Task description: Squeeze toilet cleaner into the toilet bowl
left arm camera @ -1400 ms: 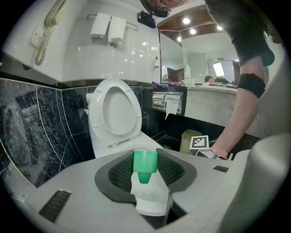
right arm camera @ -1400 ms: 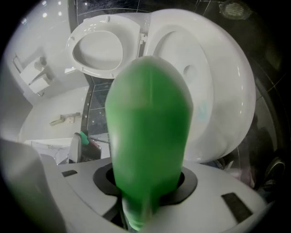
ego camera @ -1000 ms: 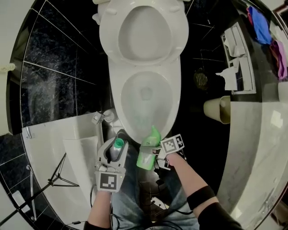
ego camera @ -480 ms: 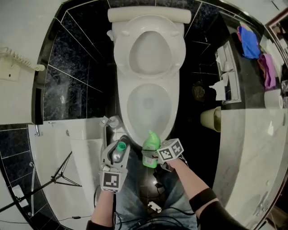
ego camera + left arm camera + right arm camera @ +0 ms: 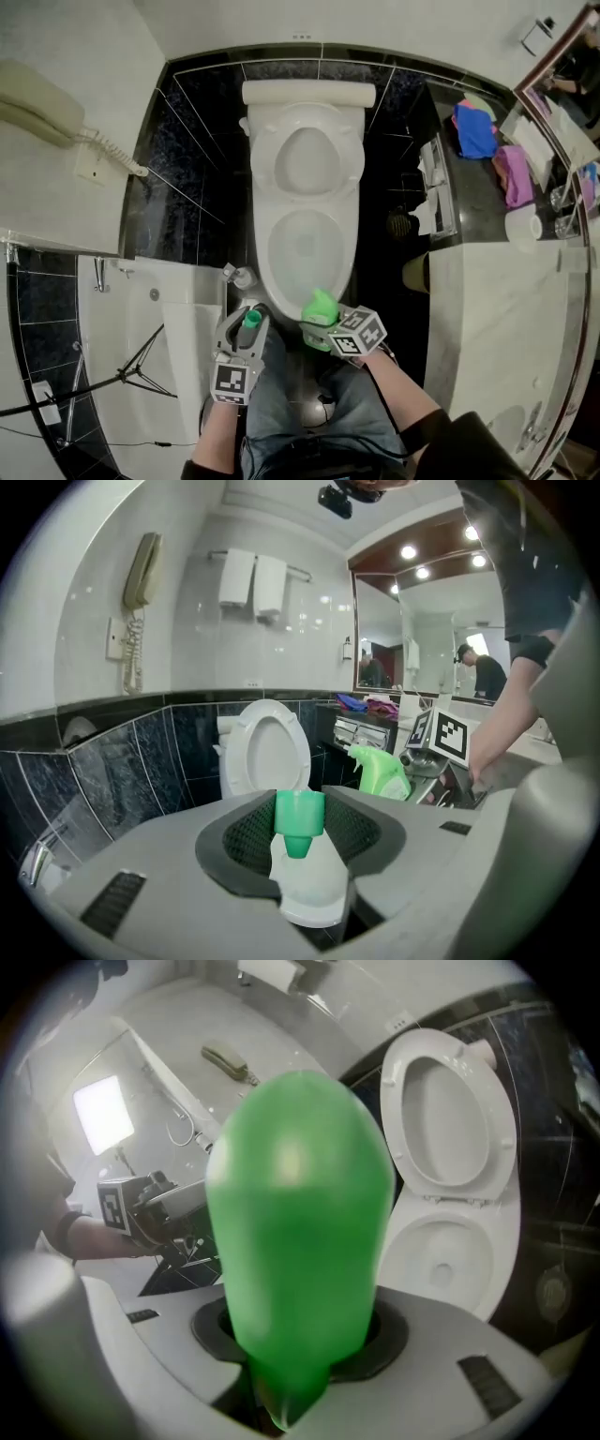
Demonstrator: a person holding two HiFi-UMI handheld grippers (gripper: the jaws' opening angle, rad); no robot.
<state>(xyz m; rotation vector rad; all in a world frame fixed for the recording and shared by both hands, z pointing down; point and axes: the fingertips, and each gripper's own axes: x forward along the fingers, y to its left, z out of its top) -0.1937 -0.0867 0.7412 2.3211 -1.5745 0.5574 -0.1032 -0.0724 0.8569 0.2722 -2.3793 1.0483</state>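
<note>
Toilet [image 5: 305,108] sits mid-frame in head view on black tile, seat raised vs. the tank, bowl [image 5: 269,253] open and white. Person stands right at its near end with jeans showing below, one gripper per hand, both held side by side just short of the bowl's front edge.

Left gripper [image 5: 246,321]: jaws part-closed, dark pads pressed on both sides of a white bottle [image 5: 307,883] w/ a green cap [image 5: 300,819]. In left gripper view the bottle lies along the jaws, cap end pointing away from the camera toward the toilet. Nothing else is in that grip.

Right gripper [image 5: 323,334]: jaws also part-closed, clamped on the green bottle [image 5: 295,1232]. It fills most of right gripper view, its narrow end down in the pad recess and its fat rounded end sticking out toward the bowl. In head view the green bottle sits just right of the white one, and its far end overlaps the bowl's front rim. From the left gripper view it has a bent nozzle-type neck, tilted. Can't tell if any liquid is coming out.

Other stuff:
- Wall phone [image 5: 37,108] w/ coiled cord is on the left wall.
- Counter [image 5: 487,281] is on the right, w/ a blue cloth [image 5: 475,129] and a pink cloth [image 5: 514,173] at its far end.
- Tripod [image 5: 122,375] stands lower left on the white floor area.
</note>
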